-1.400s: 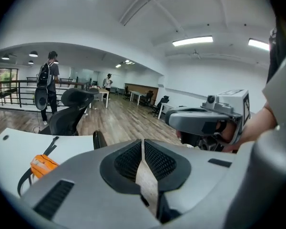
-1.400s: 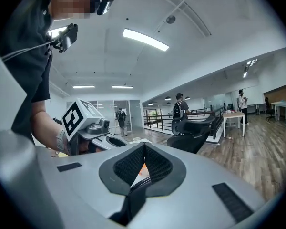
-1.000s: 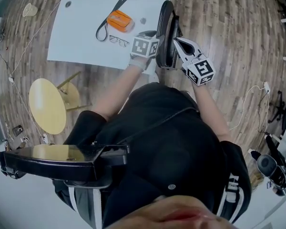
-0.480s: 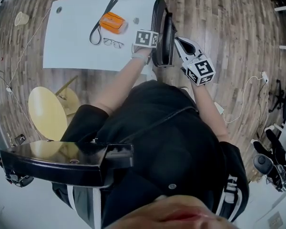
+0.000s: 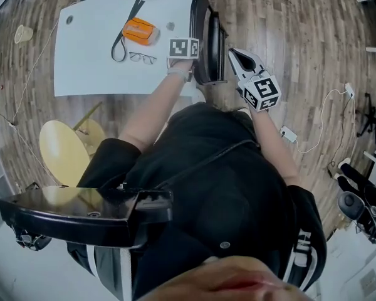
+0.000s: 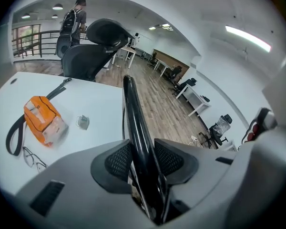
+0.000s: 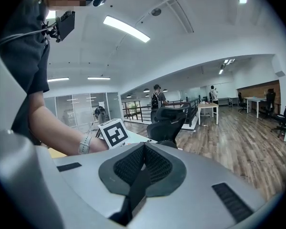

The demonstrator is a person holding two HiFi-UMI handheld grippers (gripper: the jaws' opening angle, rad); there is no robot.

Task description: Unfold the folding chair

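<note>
Open office, wood-plank floor (image 5: 288, 30); white surface (image 5: 94, 74) carrying an orange pouch (image 5: 140, 30) and glasses (image 5: 141, 58). Just beside its edge, on the floor, the folding chair (image 5: 203, 39), folded flat and upright. Left claw (image 5: 191, 60) just closed onto the black top rim, grasping it from the surface side, probably to steady the frame for opening. Left forearm stretched forward, claw angled down. Right claw (image 5: 237, 56) clenched and empty, near the chair's other side but apart from it, pointing nearly level.

Head view steeply down, gripper views close
</note>
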